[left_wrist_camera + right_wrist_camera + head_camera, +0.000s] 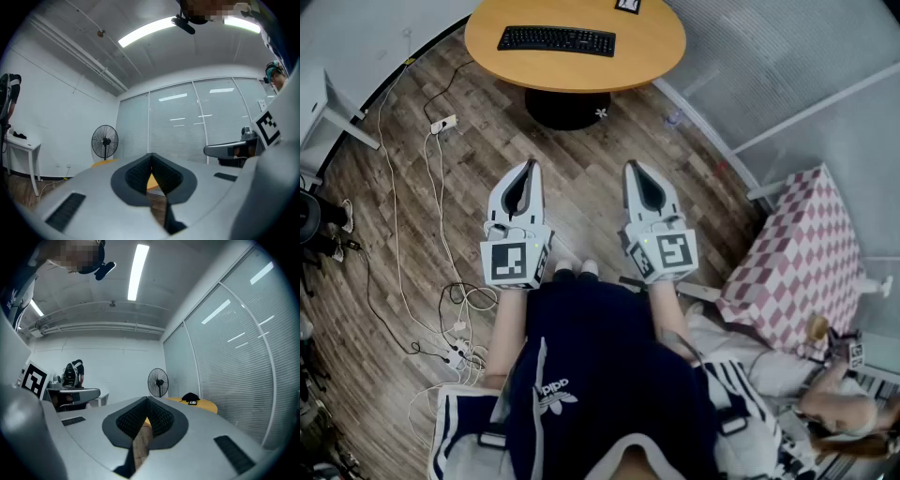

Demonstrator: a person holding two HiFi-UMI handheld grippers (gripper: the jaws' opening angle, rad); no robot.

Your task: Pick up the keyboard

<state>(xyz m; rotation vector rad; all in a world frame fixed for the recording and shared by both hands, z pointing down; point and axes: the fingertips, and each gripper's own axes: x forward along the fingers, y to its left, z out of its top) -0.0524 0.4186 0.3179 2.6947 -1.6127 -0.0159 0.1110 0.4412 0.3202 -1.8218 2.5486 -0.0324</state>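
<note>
The keyboard (556, 40), black and full-length, lies flat on the round wooden table (661, 52), toward the left of the top, with its long axis running roughly across the head view. A small dark item (627, 5) sits apart from it at the table's far edge. Whether a cable trails from the keyboard cannot be made out.

The keyboard is probably a light, rigid plastic slab with a low profile. It should not flex, though its smooth case may slide on the tabletop when it is nudged. A sound hold is likely at the two short ends, one gripper at each, or across the front and back rims clear of the keys. These would give way under the pads and offer poor purchase.

The left gripper (530, 166) and the right gripper (635, 168) are held side by side over the wooden floor (581, 178), well short of the table and pointing toward it. Each gripper view shows the ribbed pads pressed together at the tips with nothing between them. Both jaws would have to spread before any hold is possible, so the approach is judged not yet begun.

White cables (441, 234) and a power strip (443, 123) lie on the floor to the left. A pink checkered block (797, 262) stands to the right. A pedestal fan (105, 142) stands by the blinded glass wall (178, 122).
</note>
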